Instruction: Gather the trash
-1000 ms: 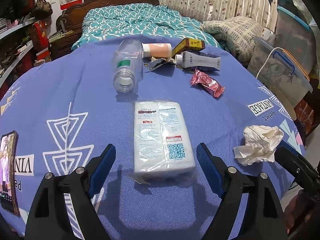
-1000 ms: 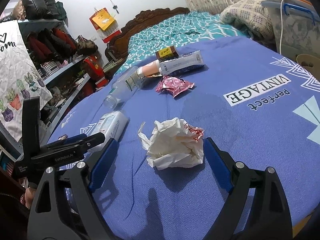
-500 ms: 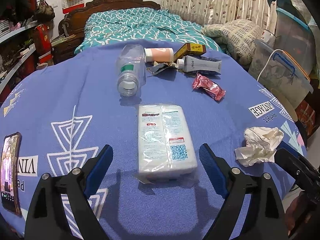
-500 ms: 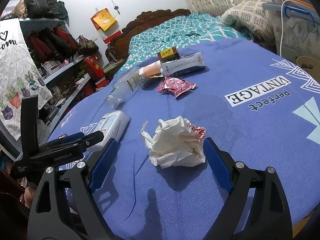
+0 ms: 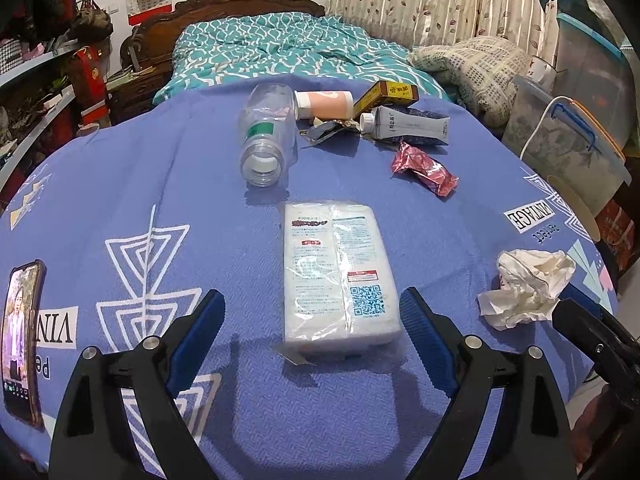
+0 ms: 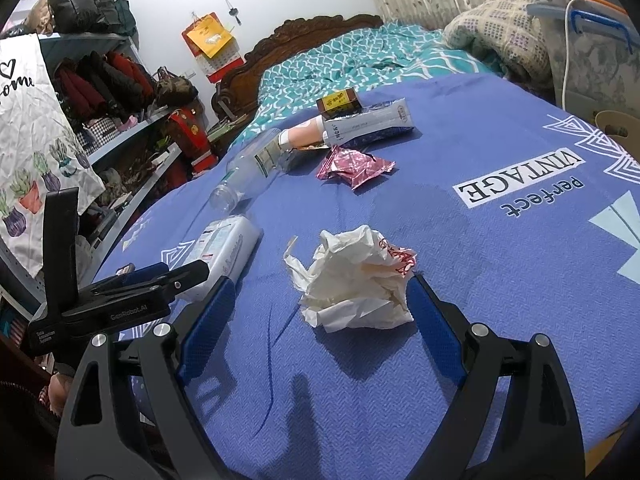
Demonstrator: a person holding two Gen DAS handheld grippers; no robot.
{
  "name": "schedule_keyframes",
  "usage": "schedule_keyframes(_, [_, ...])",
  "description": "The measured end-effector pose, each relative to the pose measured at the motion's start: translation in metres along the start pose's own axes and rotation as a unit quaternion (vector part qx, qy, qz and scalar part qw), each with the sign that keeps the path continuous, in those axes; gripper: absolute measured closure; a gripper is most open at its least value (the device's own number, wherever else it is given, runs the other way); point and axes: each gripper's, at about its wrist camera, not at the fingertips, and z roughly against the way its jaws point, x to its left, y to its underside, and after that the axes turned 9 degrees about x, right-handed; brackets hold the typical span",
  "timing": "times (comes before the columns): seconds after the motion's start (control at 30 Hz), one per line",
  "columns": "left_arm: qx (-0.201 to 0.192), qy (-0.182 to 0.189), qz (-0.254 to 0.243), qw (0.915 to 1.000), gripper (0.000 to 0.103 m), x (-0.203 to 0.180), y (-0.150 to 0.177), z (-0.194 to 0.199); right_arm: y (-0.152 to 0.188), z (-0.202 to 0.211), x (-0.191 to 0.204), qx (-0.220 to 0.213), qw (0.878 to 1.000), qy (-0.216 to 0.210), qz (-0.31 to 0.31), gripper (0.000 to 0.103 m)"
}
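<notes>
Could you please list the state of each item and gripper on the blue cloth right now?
Left gripper: open, fingers astride the white plastic-wrapped tissue pack, not gripping.
Right gripper: open, fingers astride the crumpled white paper wad.
Clear plastic bottle: lying on its side, uncapped.
Pink foil wrapper: crumpled, lying flat.
White squeeze tube: capped, lying down.
Black smartphone: screen lit.
</notes>
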Motion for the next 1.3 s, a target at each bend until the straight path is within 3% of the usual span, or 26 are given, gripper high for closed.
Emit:
schedule_keyframes(0.77, [0.005,-0.016,0.002,0.9999,0.013,0.000,0.002,-0.004,0.004,-0.012,-0.002,0.019,1.000,0.002,0.000,0.016])
schedule_keyframes(1.3, [0.016,-0.008,0.002,0.9998,0.010,-0.003,-0.002,-0.008,0.003,-0.018,-0.003,0.026,1.000,0.006,0.001,0.016])
